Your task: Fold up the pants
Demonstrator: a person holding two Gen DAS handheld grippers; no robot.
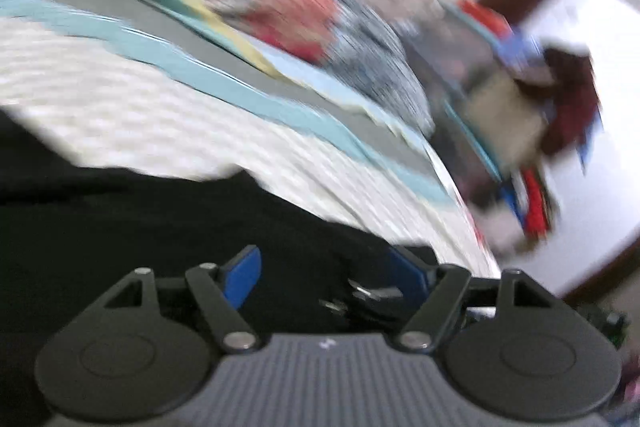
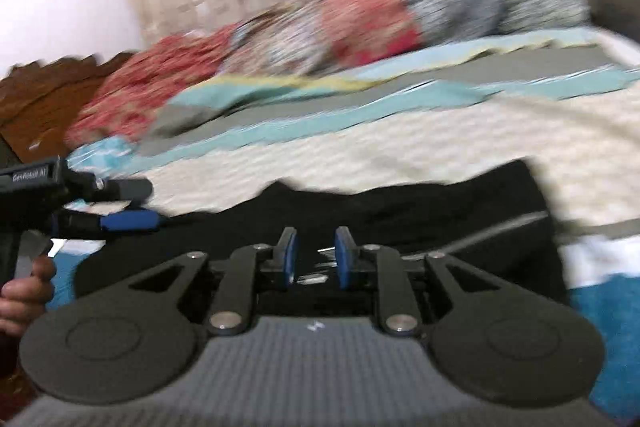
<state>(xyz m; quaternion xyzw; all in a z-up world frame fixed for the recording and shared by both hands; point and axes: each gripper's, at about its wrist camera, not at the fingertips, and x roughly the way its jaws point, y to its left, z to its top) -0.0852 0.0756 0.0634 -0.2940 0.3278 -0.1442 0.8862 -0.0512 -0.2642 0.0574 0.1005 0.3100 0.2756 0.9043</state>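
A: What's the biggest thing here?

B: The bed point(image 2: 500, 135), under a cream textured cover with teal and grey bands. The black pants point(image 2: 420, 211) lie flat on the cover at its near edge, right in front of both grippers. Crumpled red and grey patterned clothes point(image 2: 360, 23) are heaped along the far side by the curtain.

A: How are the hands posed?

B: Both grippers tilt down toward the pants. In the right wrist view a hand point(image 2: 24, 291) at the left edge grips the handle of the left gripper point(image 2: 132, 205), which reaches in sideways over the edge of the pants.

A: Any containers?

B: I can't make one out; the left view is badly blurred.

A: And the grippers?

B: The left gripper's blue pads stand wide apart with only dark cloth beneath them, nothing pinched. The right gripper point(image 2: 316, 255) has its pads close together with a narrow gap; nothing sits between them. It hangs just over the pants; whether it touches them I can't tell.
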